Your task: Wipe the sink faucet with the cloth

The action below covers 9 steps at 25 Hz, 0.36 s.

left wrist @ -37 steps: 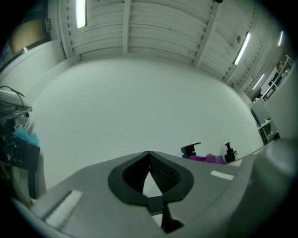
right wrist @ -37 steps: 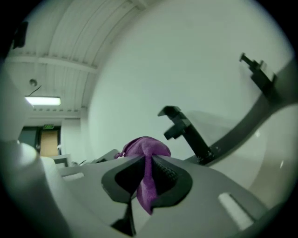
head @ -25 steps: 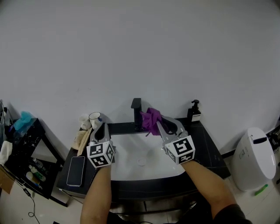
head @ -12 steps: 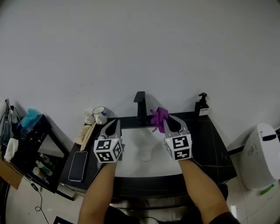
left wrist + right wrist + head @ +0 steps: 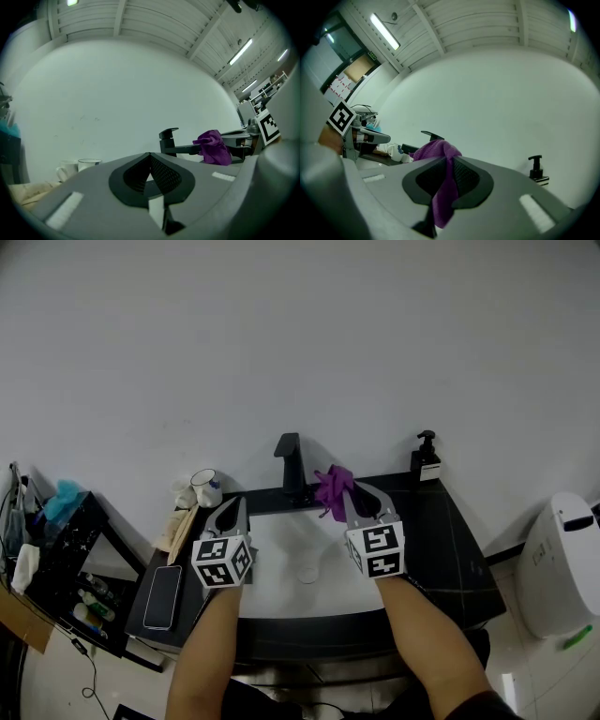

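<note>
Right gripper (image 5: 349,495): you have it clenched on a crumpled purple cloth (image 5: 331,488). The fabric is pinched between the pads with a wad bulging past the tips, which gives you a soft face to wipe with.
Cloth position: over the far edge of the white sink basin (image 5: 281,592), just right of the tall black matte faucet (image 5: 289,461). I can't tell whether it touches the faucet.
Left gripper (image 5: 233,509): jaws closed together on nothing, held over the basin's left edge, well apart from the faucet. It seems parked there to leave your right side room.
Stage: judging by the gap, wiping looks about to start or between strokes.
Next move: bring the wad left onto the faucet body.
Watch: the black soap dispenser (image 5: 425,457) at far right and the white mug (image 5: 205,489) at far left sit near your sweep.
</note>
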Tool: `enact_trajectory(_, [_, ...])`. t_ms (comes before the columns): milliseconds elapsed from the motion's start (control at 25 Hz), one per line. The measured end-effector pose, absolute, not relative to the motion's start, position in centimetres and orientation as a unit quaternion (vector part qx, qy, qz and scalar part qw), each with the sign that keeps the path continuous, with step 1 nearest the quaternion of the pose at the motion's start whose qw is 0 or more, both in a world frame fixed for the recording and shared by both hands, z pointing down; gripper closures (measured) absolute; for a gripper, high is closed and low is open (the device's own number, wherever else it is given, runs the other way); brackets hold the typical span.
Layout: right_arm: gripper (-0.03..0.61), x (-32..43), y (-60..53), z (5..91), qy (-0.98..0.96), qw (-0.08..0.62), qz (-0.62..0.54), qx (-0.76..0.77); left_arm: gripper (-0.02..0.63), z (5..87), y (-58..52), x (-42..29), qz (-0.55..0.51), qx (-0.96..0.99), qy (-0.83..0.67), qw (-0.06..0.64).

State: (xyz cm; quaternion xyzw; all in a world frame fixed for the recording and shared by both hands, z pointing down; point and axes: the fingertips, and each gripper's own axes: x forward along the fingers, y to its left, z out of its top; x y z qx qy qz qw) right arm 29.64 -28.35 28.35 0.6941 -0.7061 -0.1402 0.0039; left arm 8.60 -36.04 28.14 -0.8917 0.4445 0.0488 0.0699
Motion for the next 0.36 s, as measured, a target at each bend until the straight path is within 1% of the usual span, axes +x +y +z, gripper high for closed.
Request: enact_trajectory(360, [0.537, 29.64, -28.35, 28.71, -0.707, 0.013, -0.145, 0.692, 0.595, 28.15, -35.88, 9.12, 0.044, -0.893, 0.441, 0.078])
